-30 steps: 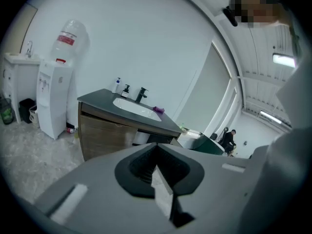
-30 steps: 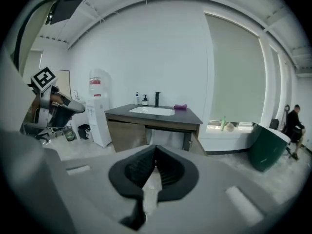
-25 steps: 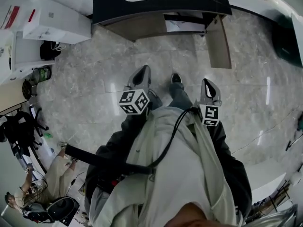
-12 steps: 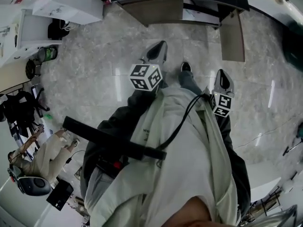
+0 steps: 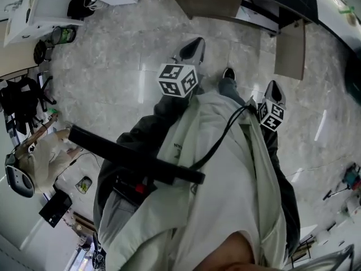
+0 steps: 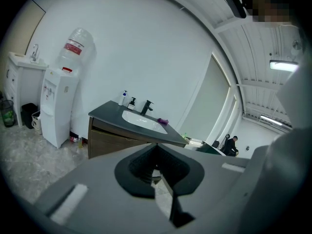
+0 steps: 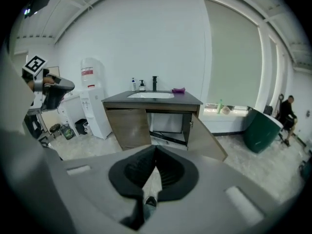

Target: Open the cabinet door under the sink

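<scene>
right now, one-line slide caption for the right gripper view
Shut, empty right gripper faces the sink cabinet, one door already swung open.

The top edge of the head view cuts off the sink cabinet (image 5: 208,1) (only its open door (image 5: 290,49) shows whole).

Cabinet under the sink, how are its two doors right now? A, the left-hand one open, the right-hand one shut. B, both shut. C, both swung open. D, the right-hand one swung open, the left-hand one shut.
D: in the right gripper view the right-hand door angles out from the cabinet and exposes the inside, while the left-hand door lies flush with the front.
</scene>
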{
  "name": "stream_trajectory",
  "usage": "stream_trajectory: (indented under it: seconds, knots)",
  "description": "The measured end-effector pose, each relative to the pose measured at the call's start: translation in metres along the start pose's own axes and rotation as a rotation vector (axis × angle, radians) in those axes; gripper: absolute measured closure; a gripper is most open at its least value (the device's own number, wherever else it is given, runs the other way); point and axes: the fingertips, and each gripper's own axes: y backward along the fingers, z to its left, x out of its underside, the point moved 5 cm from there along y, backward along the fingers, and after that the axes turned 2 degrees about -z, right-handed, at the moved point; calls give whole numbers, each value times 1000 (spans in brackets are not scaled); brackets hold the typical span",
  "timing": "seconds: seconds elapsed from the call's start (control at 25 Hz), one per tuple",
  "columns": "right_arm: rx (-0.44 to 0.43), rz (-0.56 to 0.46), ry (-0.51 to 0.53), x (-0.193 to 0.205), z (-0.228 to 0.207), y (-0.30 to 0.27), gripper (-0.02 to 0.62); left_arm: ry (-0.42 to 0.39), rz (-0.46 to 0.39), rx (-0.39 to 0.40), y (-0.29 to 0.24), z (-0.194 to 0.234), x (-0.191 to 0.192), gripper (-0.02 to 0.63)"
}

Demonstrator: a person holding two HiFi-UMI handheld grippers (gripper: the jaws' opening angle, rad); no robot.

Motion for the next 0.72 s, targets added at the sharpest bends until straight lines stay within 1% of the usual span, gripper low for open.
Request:
stream_trajectory:
  seconds: [0.08,0.12,0.24,0.32,0.4,0.52,0.6,0.72]
  knots:
    - [24,10,-46,5,-9,0,594,7,-2,-16,6,3,2,600]
    - [47,10,-46,6,-15,0,594,11,-3,-24,9,5,2,600]
    - [146,-2,28,1,-51,-3,594,17,-6,-46,11,5,4,600]
    - [216,-14,87,-7,-88,-7,594,20,-7,-55,8,4,5,600]
    - [274,-20,121,-18,-132,-12,594,19,-9,-61,4,1,5,600]
    - [344,-4,105,-34,-195,-20,594,14,-18,-77,1,-2,3,600]
    - [368,25,74,-41,-227,-28,594,13,-26,-89,0,-3,1,600]
    - [355,82,33,-42,-258,-48,594,8,-33,-108,-3,-6,-1,600]
